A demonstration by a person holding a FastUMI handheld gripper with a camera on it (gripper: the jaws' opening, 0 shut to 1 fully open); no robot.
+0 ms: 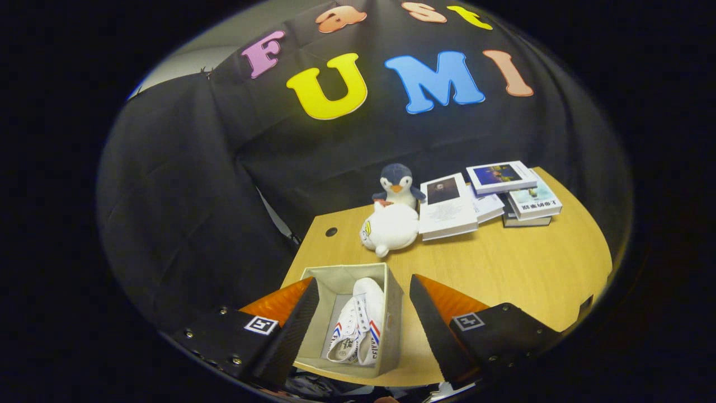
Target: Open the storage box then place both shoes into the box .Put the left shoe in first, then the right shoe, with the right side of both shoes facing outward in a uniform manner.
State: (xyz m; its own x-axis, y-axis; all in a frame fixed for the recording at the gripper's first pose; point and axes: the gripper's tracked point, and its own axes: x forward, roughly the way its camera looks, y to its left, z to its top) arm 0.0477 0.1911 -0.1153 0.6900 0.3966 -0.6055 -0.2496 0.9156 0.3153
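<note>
Gripper (363, 322) spread wide, holding nothing. Storage box (394, 313) stands open between the fingers at 12 o'clock, on the table (503, 268). White shoes (358, 330) lie inside, long axis running 12 to 6.

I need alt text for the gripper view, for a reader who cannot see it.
An open box on a wooden table holds two white shoes, seen between the open gripper fingers above it. Beyond sit a white plush, a penguin and books.
</note>
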